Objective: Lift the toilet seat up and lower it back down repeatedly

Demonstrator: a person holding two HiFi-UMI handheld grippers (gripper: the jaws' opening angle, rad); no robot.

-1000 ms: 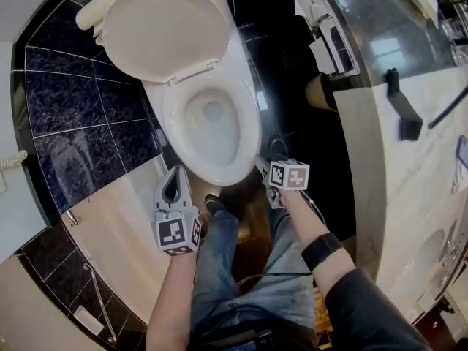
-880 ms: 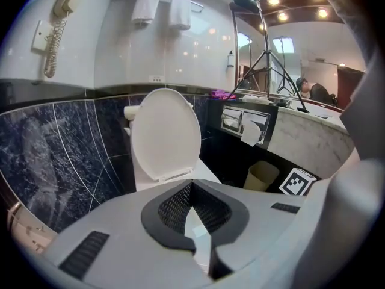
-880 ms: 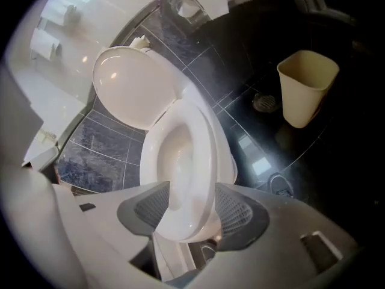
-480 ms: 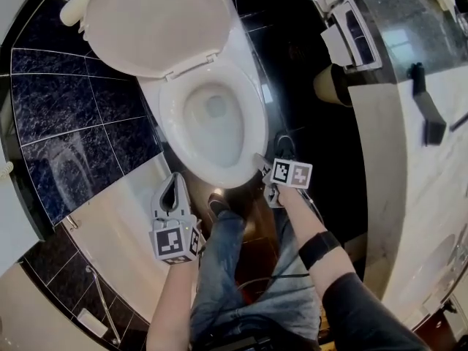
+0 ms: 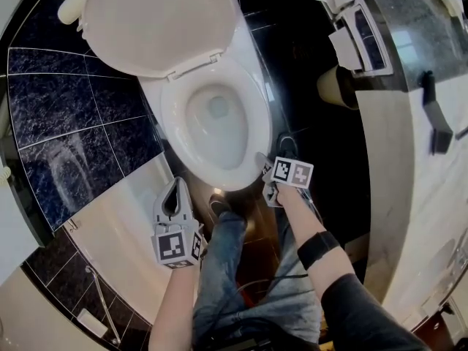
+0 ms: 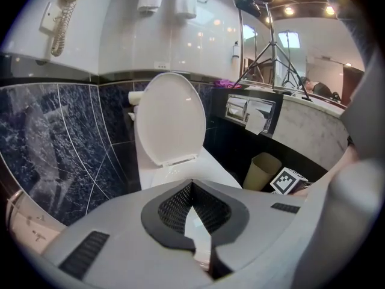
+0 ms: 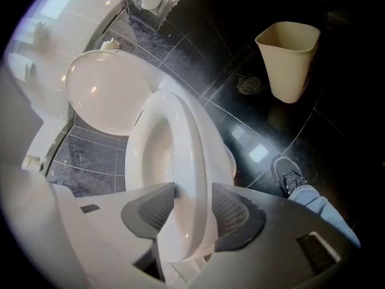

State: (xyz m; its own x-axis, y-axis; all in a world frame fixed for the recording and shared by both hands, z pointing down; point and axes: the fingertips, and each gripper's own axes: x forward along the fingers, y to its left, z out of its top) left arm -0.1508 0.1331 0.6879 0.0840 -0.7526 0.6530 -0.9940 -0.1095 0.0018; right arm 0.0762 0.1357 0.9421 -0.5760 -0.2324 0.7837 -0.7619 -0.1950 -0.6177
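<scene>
White toilet seat is down, and my right gripper has just been closing its jaws, which now pinch the seat's front edge. Left gripper has its jaws pressed together, empty.

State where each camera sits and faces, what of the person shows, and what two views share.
Head view: on the head, looking down at the white toilet seat and raised white lid; forearms, jeans, left gripper and right gripper show.
Left gripper view: on the left gripper, facing the lid past shut, empty jaws; the right gripper's cube shows.
Right gripper view: looks down along the seat; its jaws, just closing, press its front edge; a shoe shows.
Both gripper views share lid and beige waste bin.
</scene>
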